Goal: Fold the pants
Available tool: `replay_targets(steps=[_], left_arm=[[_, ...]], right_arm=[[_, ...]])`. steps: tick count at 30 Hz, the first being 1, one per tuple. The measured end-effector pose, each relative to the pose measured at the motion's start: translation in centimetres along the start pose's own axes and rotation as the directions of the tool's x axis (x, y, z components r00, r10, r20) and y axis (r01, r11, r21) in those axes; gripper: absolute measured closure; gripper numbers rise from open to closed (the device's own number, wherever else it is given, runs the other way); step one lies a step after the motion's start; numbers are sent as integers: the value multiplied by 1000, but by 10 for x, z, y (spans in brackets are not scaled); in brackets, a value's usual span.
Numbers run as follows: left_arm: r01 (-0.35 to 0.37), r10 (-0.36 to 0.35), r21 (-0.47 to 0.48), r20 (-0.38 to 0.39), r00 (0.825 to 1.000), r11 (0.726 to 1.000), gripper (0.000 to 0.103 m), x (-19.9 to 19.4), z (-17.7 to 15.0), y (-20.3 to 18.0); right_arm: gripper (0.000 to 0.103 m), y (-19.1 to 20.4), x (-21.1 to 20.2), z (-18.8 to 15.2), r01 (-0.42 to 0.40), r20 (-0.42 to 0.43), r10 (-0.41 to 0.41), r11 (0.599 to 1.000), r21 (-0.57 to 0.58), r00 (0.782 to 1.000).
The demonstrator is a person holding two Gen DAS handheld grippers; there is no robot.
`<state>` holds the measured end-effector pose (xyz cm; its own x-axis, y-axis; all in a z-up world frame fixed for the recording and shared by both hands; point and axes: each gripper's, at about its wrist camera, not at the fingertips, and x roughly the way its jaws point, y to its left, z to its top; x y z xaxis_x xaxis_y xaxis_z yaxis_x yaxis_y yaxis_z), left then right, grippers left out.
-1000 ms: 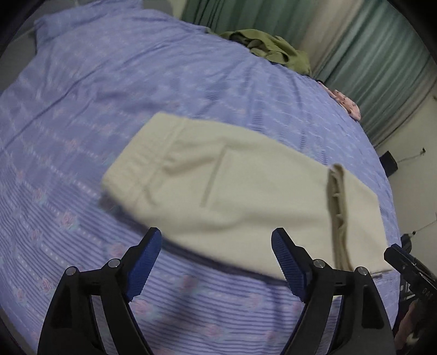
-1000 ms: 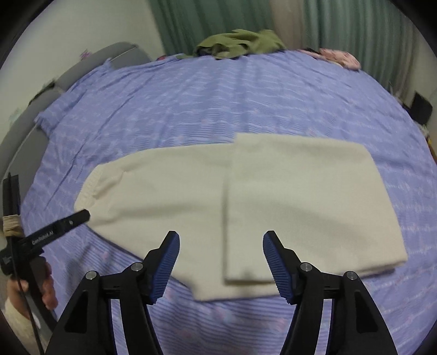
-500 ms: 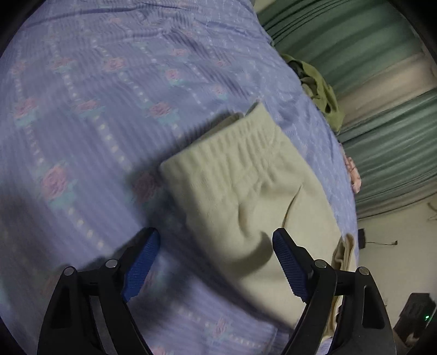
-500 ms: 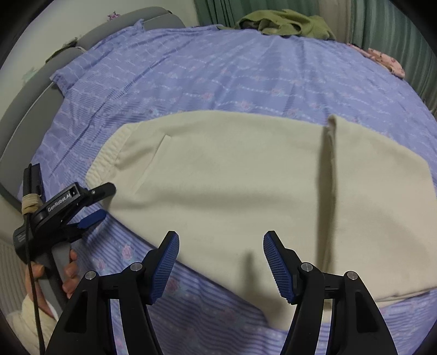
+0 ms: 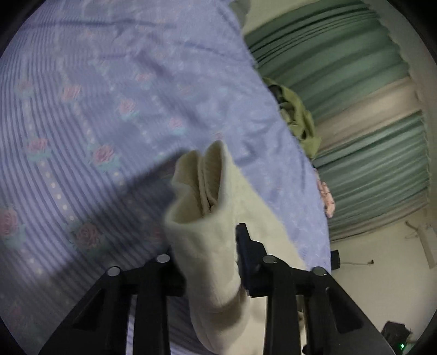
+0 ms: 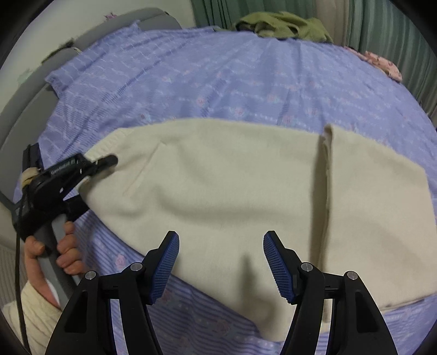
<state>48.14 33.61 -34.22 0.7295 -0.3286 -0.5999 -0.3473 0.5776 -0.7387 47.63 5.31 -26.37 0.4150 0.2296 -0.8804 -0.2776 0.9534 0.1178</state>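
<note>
Cream pants [image 6: 224,185] lie partly folded on the purple bed sheet [image 6: 218,82], with a folded-over leg part [image 6: 377,207] on the right. My left gripper [image 5: 210,245] is shut on the waistband end [image 5: 202,191], which bunches up between its fingers; in the right wrist view it [image 6: 103,163] shows at the pants' left edge. My right gripper [image 6: 221,262] is open and empty, just above the near edge of the pants.
An olive green garment [image 6: 281,24] lies at the far edge of the bed, with a pink floral cloth [image 6: 382,65] to its right. Green curtains [image 5: 355,90] hang behind. A grey headboard [image 6: 32,103] runs along the left.
My left gripper has closed on the waistband, which now bunches up between its fingers. My right gripper has moved closer to the pants' near edge and stays open.
</note>
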Motion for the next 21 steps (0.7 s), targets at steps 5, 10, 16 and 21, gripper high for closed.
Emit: replay_targets(steps=[5,10,16,21], left_arm=[[-47,40,183,45,998,982,78,-29,-4,-70],[-140,92,446,127,988,884,78,-55,-31,-169],[-145,55,594,167,984,791,78,-71,-77,-269],[-127,39,662,147,988,739,79,-59,-117,-339]], right_arm=[[38,-17,-37,3,-53,74,52,998,15,996],[38,-61,-89,-1,-26,146,15,997,74,989],[38,-133,-153,-17,39,208,-78,982,186,975],[38,-184,-196,-39,48,245,-118,961,273,962]])
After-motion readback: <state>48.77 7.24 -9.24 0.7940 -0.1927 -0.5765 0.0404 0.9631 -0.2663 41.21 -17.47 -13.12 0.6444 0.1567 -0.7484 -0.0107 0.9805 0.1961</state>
